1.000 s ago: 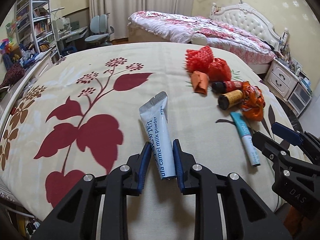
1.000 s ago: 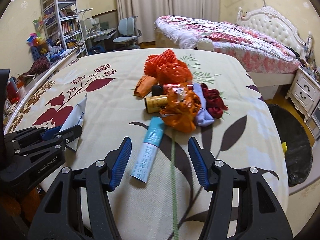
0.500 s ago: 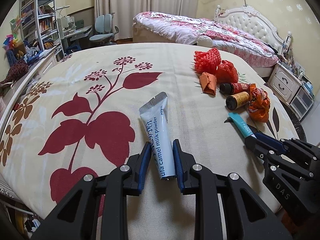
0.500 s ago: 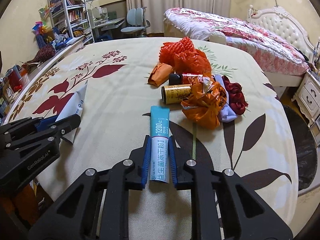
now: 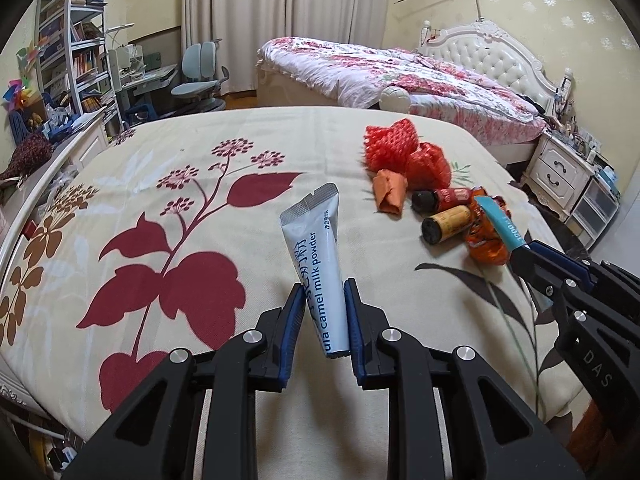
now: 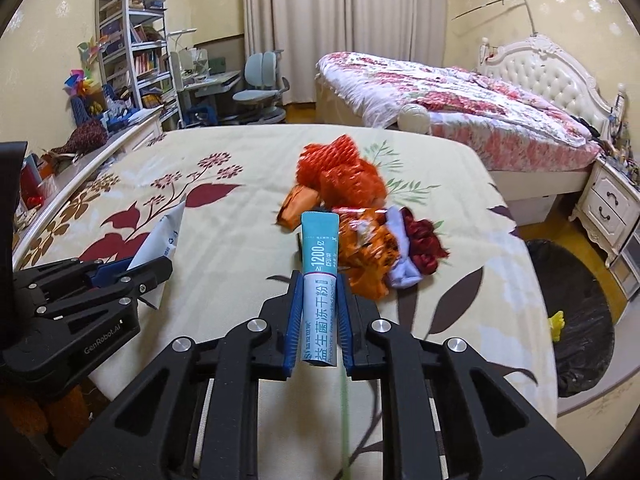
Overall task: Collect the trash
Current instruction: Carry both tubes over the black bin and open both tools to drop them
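My left gripper (image 5: 322, 304) is shut on a white camel milk powder sachet (image 5: 316, 256), held tilted up above the bed. My right gripper (image 6: 319, 300) is shut on a teal and white probiotic sachet (image 6: 320, 276), also lifted off the bed. Each gripper shows in the other's view: the right one (image 5: 516, 250) with its teal sachet (image 5: 498, 224), the left one (image 6: 150, 270) with its white sachet (image 6: 162, 240). Trash left on the bed: red foam nets (image 5: 404, 152), an orange wrapper (image 5: 389, 191), two small bottles (image 5: 446, 224), a crumpled orange bag (image 6: 368, 256).
The bedspread (image 5: 192, 208) is cream with dark red leaves. A black trash bag (image 6: 576, 316) lies on the floor to the right of the bed. A second bed (image 6: 460, 104), a nightstand (image 5: 560, 172), a desk with chair (image 5: 196, 80) and shelves (image 5: 72, 48) stand beyond.
The right gripper closed on the teal sachet and has lifted it off the bed. The left gripper has risen with the white sachet still in it.
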A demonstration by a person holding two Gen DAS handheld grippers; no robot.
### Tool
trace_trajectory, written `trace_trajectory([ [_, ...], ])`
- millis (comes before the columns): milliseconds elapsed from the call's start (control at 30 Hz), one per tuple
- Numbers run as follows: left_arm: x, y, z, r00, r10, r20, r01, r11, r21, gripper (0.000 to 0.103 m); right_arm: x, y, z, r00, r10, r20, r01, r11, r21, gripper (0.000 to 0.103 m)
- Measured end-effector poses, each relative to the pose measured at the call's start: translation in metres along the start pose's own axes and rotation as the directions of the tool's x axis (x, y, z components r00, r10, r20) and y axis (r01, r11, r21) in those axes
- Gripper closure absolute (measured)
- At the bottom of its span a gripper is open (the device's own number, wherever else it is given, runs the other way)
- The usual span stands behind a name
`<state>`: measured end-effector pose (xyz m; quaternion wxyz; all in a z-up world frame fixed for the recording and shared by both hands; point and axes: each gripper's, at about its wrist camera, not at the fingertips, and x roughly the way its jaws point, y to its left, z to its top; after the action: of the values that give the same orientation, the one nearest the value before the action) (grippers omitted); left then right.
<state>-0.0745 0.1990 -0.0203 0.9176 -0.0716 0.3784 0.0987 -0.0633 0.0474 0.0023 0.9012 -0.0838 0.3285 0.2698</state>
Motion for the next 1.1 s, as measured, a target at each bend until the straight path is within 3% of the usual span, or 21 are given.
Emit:
trace_trajectory([
  [667,-0.001,-0.089,0.035,0.985,-0.162,0.065,0.154,0.981,0.121,0.080,-0.031,-0.098,0.003,0.980,-0.184,0.069,0.169,0.968,0.185,0.086],
  [1100,0.005,-0.174,0.050,0.954,-0.288,0.083,0.262,0.936,0.235,0.080,-0.048,-0.173,-0.010,0.938,-0.342,0.056,0.311,0.903,0.297,0.086],
])
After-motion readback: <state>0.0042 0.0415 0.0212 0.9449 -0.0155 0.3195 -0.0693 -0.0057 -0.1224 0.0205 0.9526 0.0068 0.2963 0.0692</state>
